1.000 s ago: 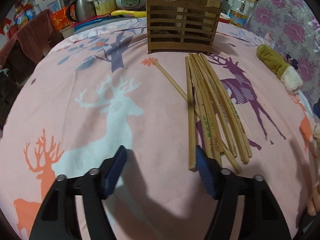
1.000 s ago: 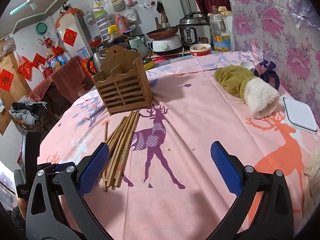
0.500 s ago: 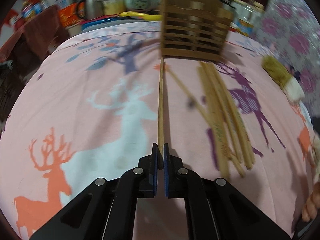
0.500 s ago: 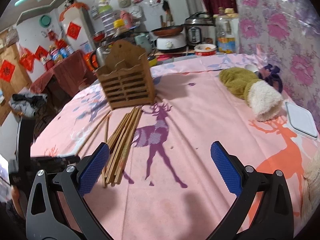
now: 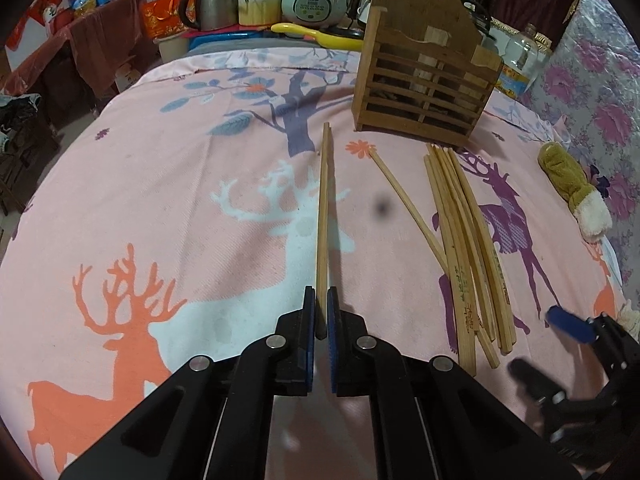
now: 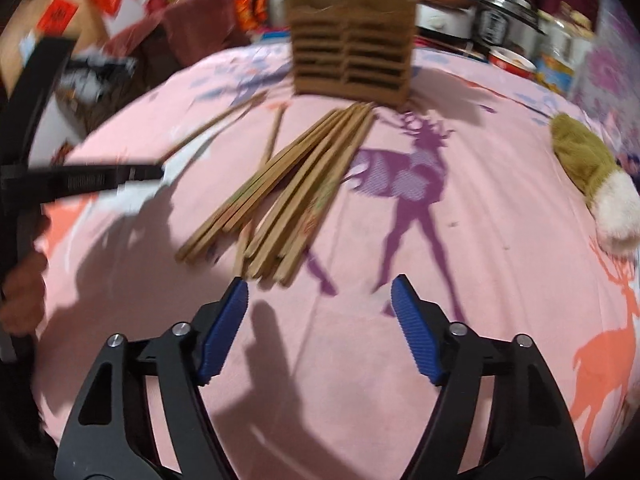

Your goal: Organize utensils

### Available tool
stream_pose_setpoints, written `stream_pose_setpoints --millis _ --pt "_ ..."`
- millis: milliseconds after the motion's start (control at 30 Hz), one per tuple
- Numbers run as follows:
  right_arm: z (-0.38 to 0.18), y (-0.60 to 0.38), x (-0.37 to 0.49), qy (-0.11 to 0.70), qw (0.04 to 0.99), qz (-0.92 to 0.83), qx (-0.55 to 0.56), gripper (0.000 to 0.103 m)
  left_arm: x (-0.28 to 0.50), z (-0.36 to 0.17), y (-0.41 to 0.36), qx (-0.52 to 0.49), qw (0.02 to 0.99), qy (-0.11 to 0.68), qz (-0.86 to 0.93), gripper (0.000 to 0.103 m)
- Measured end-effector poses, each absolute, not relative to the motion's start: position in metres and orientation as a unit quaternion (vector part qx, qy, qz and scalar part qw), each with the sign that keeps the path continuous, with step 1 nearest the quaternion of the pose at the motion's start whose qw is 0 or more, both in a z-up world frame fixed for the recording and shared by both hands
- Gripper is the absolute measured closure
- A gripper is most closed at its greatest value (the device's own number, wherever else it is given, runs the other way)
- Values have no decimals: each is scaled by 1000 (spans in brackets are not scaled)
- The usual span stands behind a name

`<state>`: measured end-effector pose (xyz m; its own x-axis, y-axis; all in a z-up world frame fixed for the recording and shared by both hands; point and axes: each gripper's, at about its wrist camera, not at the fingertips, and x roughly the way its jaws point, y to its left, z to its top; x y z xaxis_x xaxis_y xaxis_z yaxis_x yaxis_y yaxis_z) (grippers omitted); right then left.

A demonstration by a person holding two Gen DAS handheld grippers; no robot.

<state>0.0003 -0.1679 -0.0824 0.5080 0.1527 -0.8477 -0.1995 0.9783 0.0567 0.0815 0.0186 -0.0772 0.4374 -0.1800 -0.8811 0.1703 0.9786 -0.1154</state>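
Our left gripper (image 5: 319, 312) has its blue-padded fingers (image 5: 308, 320) pressed together on the near end of a long pale wooden chopstick (image 5: 322, 216). It may be a pair lying one over the other; at the far tip we see two ends, but we cannot tell for sure. The held stick runs straight ahead from the jaws, its tip pointing toward the slatted brown wooden utensil holder (image 5: 424, 92) that stands upright at the far side of the pink deer-print tablecloth (image 5: 160, 200). The tip stops short of the holder and to its left.

To the right of the held stick, a single thin wooden chopstick (image 5: 404, 204) lies diagonally on the cloth, its near end running under a loose bundle of flat bamboo chopsticks (image 5: 468, 240). That bundle fans slightly, its far ends close to the holder's base.

Our right gripper (image 6: 320, 296) hangs above the cloth with its ribbed blue pads (image 6: 416, 332) spread wide and holding nothing. The near ends of the bundle (image 6: 288, 196) lie just ahead of its left finger. The frame from this side is motion-blurred. The holder (image 6: 352, 60) sits beyond the bundle.

An olive-green and white plush mitten (image 5: 576, 188) lies near the cloth's right edge, well apart from the chopsticks.
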Motion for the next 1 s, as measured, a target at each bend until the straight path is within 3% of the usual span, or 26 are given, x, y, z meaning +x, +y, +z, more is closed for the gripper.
stream_pose_setpoints --millis 133,500,700,800,933,1000 --pt "-84 -163 0 478 872 85 -59 36 80 -76 17 3 850 517 -102 97" --pt "-68 -209 8 462 885 54 28 41 79 -79 19 -9 840 530 -117 97" --pt "-72 -204 8 470 878 77 38 53 79 -82 19 -13 836 535 -118 96" --pt "-75 -198 8 474 876 81 30 53 80 -83 20 -16 835 537 -119 96" --pt "-77 -196 8 479 874 81 26 53 80 -84 21 -15 833 540 -118 77" --pt "-78 -197 8 479 874 80 27 53 82 -88 19 -11 830 546 -116 74"
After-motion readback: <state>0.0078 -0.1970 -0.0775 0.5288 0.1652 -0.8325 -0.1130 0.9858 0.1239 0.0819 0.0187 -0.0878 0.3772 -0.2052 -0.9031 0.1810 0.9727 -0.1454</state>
